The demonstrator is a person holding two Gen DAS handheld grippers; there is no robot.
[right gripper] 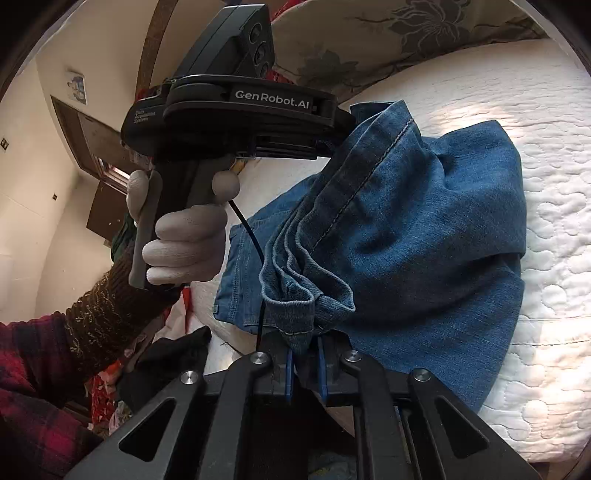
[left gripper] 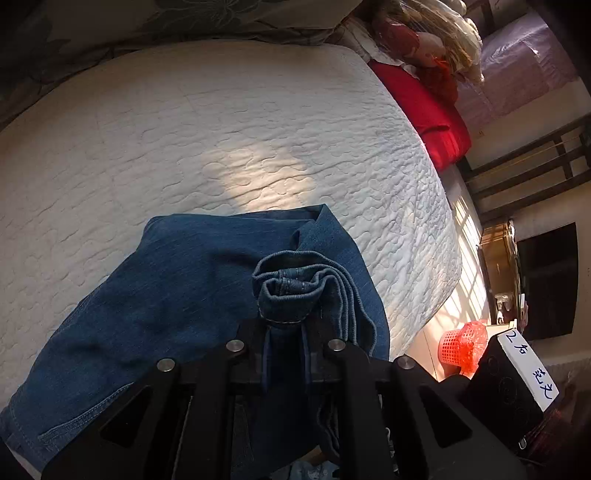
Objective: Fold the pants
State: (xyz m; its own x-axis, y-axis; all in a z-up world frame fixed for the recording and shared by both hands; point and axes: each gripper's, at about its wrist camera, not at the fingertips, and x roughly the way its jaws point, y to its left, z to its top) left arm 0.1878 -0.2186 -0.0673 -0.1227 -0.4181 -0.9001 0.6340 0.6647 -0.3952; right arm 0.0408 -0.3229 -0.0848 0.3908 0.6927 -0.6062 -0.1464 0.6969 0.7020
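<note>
Blue denim pants (left gripper: 177, 288) lie folded over on a white quilted bed (left gripper: 221, 129). My left gripper (left gripper: 286, 328) is shut on a bunched hem edge of the pants, held above the rest of the cloth. My right gripper (right gripper: 304, 345) is shut on another bunched hem of the pants (right gripper: 424, 221), which drape away over the bed (right gripper: 546, 184). In the right wrist view the left gripper's body (right gripper: 236, 114) shows at upper left, held by a grey-gloved hand (right gripper: 184, 236), its fingers hidden behind the denim.
A floral duvet (left gripper: 110, 22) lies at the bed's far side. A red pillow (left gripper: 424, 110) and piled clothes sit at the bed's right end. An orange basket (left gripper: 461, 347) stands on the floor beside the bed. The person's plaid sleeve (right gripper: 37, 369) is at lower left.
</note>
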